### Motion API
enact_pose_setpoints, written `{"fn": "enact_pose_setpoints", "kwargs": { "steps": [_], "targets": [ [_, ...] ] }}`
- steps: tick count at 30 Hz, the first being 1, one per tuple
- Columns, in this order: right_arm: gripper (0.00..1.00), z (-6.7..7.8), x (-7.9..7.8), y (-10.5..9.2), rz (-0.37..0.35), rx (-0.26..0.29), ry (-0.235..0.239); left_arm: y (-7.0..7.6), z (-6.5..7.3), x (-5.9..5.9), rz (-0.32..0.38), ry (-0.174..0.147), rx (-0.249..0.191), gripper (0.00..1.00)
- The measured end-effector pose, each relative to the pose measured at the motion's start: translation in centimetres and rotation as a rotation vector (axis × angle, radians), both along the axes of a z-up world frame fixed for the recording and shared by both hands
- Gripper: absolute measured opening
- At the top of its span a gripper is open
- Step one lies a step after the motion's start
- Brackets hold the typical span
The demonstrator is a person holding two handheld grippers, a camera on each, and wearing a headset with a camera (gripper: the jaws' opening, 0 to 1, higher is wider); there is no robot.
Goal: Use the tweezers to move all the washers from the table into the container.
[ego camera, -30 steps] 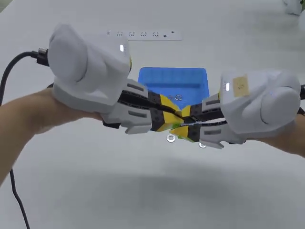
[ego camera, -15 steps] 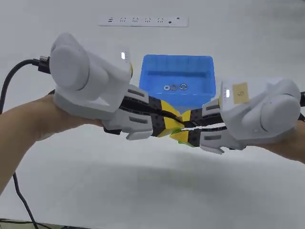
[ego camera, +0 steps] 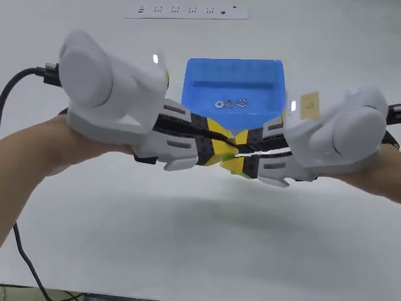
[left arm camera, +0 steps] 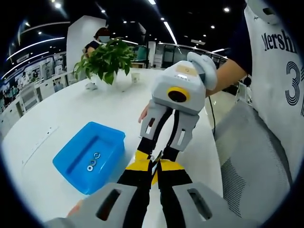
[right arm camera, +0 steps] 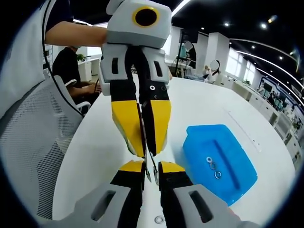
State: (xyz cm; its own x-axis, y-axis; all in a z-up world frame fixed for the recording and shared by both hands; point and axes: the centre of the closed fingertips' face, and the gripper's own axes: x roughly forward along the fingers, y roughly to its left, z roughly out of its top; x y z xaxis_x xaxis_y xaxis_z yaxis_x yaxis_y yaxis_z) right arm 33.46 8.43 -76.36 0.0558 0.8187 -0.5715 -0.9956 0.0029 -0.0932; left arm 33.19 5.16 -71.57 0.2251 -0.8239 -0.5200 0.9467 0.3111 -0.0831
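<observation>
Washers (ego camera: 230, 104), flat metal rings: three lie in a short row on the floor of the blue rectangular plastic container (ego camera: 207, 88), upper centre of the head view. One more washer (right arm camera: 158, 219) lies on the white desk (ego camera: 188, 238), at the bottom edge of the right gripper view, just below that tool's own jaws and well apart from the container.

Thin metal tweezers (right arm camera: 147, 170) sit at frame centre, where the two tools meet tip to tip. Left tool (right arm camera: 146, 153) comes down from the top of the right gripper view, yellow fingertips pinched nearly together with the tweezers' blades running between them. Right tool (right arm camera: 152, 166) rises from the bottom, jaws drawn in to a narrow slot around the same blades. Both are clamped on the tweezers; can't tell which one carries the weight.

In the head view the tool tips hang just in front of the container's near wall, above the desk. Tweezer points are too thin to make out.

White power strip (ego camera: 187, 10) lies at the top edge, beyond the container. Black cable (ego camera: 15, 94) loops off the left tool at the left edge.
</observation>
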Motion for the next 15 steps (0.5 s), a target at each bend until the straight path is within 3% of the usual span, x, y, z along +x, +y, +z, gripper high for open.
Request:
{"fn": "enact_pose_setpoints", "kwargs": {
  "steps": [15],
  "targets": [
    [0.12, -0.33, 0.42, 0.22, -0.019, 0.01, 0.01, 0.04, -0.75, 0.68, 0.005, 0.01, 0.009, 0.08]
  ]
}}
